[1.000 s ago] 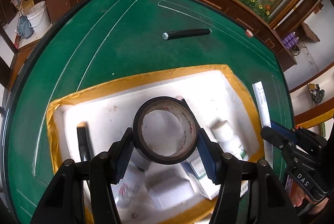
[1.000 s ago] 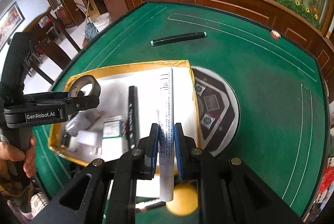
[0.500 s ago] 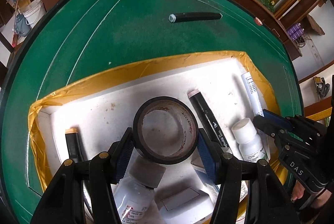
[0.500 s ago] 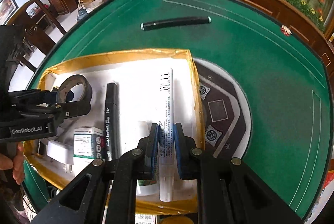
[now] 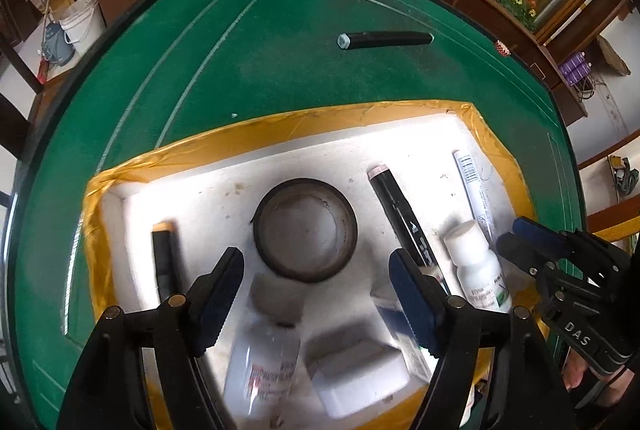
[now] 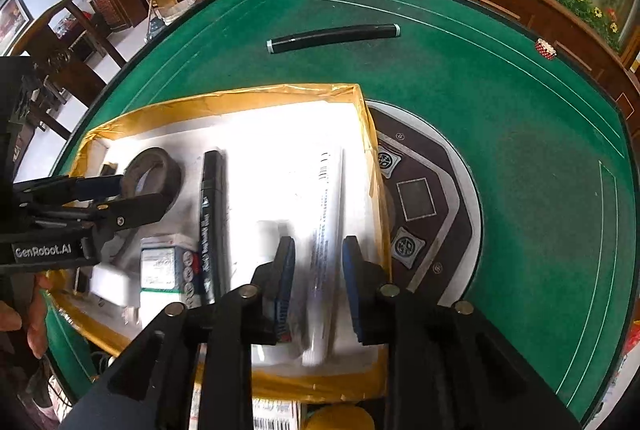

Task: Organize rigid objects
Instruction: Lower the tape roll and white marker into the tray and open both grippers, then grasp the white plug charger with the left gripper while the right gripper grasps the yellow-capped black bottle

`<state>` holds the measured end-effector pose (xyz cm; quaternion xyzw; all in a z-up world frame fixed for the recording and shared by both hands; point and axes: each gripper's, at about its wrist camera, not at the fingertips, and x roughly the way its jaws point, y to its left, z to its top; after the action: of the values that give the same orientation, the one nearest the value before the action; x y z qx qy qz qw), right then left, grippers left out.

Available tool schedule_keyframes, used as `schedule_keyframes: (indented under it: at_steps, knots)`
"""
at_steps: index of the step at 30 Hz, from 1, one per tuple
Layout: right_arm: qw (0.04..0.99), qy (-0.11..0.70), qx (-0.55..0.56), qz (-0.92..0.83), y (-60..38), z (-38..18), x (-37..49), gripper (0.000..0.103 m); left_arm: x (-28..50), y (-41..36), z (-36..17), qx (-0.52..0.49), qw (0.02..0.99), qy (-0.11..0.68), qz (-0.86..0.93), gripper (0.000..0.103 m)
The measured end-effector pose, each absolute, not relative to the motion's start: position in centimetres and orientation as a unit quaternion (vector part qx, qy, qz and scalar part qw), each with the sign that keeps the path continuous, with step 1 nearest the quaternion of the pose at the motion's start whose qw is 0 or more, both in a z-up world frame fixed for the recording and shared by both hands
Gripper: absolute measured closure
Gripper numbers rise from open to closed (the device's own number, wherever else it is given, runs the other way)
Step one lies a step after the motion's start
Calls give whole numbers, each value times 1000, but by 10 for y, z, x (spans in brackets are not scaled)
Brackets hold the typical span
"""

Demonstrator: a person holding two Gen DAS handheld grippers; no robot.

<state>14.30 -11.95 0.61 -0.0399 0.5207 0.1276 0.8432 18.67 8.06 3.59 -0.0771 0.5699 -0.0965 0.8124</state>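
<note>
The left gripper is hanging over the white tray, its jaws having just been opening – spread clear of the tape roll, which is lying flat on the tray floor at their twelve o'clock. The right gripper is also just loosening; the white tube is lying between its parted pads, along the tray's three o'clock wall. A black marker is resting on the green table, well beyond the tray at twelve o'clock.

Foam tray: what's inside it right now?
Tape roll, two black markers, white tube, two white bottles, small boxes. The near corner sits behind the left gripper.
</note>
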Motion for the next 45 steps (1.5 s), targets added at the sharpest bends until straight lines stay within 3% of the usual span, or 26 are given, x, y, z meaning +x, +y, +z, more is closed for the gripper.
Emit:
schedule_keyframes:
  at_steps: [10, 16, 23, 27, 30, 36, 38, 40, 45]
  knots:
    - [861, 484, 5, 155, -152, 46, 79, 56, 118, 84, 76, -82, 832, 539, -98, 24]
    - [862, 483, 37, 149, -180, 44, 41, 35, 71, 70, 76, -102, 826, 544, -109, 20]
    - [847, 508, 37, 150, -190, 23, 23, 35, 38, 47, 52, -114, 805, 570, -118, 20]
    - [840, 516, 2, 165, -175, 13, 25, 48, 32, 39, 47, -103, 807, 570, -115, 20]
    - [838, 521, -20, 160, -164, 4, 33, 49, 35, 34, 43, -99, 809, 570, -109, 21]
    - [837, 525, -32, 151, -155, -6, 40, 64, 35, 20, 41, -67, 820, 561, -95, 39]
    - [839, 522, -34, 151, -154, -6, 41, 64, 34, 18, 42, -51, 824, 557, -91, 43]
    - [840, 520, -40, 150, -154, -5, 40, 64, 33, 11, 44, -45, 824, 554, -107, 75]
    - [841, 518, -38, 151, -156, -2, 31, 64, 28, -7, 45, -8, 827, 550, -117, 75]
